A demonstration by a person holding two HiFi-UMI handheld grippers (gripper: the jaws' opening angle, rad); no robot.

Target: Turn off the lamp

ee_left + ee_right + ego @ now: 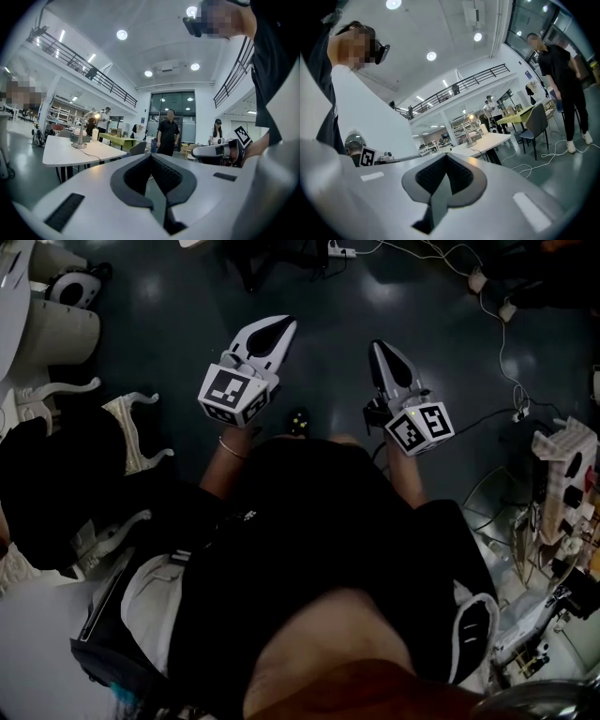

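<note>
The lamp (82, 132) stands lit on a white table (61, 153) far off to the left in the left gripper view. In the right gripper view the lamp (474, 127) glows on that table (490, 140), well beyond the jaws. Both grippers are held out level in front of the person, over the dark floor. My left gripper (274, 332) has its jaws together with nothing between them, and my right gripper (382, 349) is shut and empty too. Each shows in the other's view: the right gripper (218, 151) and the left gripper (386, 158).
A person in black (168, 133) stands ahead beside a green table (114, 138), with others further back. A grey chair (536, 123) and loose cables (543, 157) lie near the white table. Cables (502, 343) and white chairs (56, 329) edge the floor around me.
</note>
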